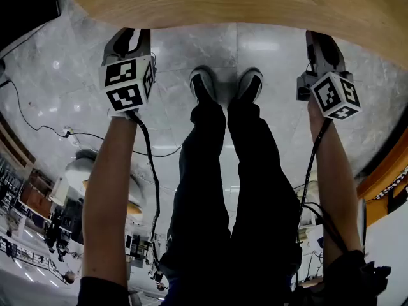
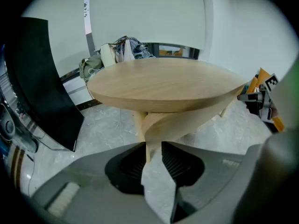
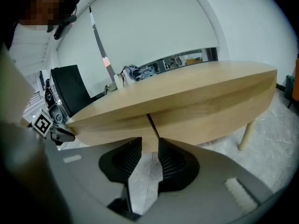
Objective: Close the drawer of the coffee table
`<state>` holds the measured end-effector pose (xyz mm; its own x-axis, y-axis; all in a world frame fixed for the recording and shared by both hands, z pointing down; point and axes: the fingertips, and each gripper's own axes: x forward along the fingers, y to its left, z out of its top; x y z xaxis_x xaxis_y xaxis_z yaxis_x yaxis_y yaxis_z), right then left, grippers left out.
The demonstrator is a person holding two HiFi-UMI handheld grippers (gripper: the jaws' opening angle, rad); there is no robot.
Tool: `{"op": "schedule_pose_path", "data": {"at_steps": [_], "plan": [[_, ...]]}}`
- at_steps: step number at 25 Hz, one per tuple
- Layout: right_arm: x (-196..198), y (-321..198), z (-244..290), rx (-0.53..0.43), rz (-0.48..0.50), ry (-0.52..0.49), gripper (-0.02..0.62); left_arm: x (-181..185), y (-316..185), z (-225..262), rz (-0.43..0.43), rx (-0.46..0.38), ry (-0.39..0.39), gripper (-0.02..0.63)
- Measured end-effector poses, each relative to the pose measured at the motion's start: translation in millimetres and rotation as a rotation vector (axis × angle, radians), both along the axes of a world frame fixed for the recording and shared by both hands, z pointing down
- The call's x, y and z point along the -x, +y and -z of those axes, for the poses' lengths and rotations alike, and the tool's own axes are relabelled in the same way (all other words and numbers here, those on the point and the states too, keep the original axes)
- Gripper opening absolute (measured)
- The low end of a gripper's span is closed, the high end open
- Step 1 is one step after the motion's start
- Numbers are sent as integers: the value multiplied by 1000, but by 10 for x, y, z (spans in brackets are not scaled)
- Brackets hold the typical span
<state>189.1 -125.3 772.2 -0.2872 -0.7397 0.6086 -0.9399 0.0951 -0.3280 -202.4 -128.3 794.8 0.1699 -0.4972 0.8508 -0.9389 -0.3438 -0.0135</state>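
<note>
The round, light-wood coffee table fills the top of the head view. Under its top a curved wooden drawer front stands out toward me. In the right gripper view the band under the top shows a dark seam. My left gripper is open, its jaws apart with only floor between them, just short of the drawer. My right gripper is also open and holds nothing, close to the seam. In the head view both grippers, left and right, reach the table's edge, which hides their tips.
My legs and shoes stand between the two grippers on the grey marble floor. A black chair is left of the table, with a pile of bags behind it. A table leg shows at the right. Cables lie on the floor.
</note>
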Motion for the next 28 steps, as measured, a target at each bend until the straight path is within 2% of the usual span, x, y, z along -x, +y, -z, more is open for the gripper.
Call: {"op": "schedule_pose_path", "data": {"at_steps": [5, 10, 14, 19, 24, 28], "plan": [[98, 265, 235, 36, 61, 5, 72, 44, 276, 90, 36, 62, 16, 115], [284, 439, 706, 27, 107, -18, 31, -156, 458, 582, 26, 25, 55, 115], [490, 428, 1310, -26, 125, -50, 3, -464, 405, 1229, 42, -41, 164, 115], [714, 421, 2094, -114, 163, -82, 3, -920, 282, 2126, 37, -151, 281, 114], [919, 242, 2864, -159, 189, -40, 2, -1126, 167, 3066, 50, -231, 361, 93], [1039, 38, 3682, -239, 208, -27, 2, -1197, 121, 3847, 43, -302, 385, 87]]}}
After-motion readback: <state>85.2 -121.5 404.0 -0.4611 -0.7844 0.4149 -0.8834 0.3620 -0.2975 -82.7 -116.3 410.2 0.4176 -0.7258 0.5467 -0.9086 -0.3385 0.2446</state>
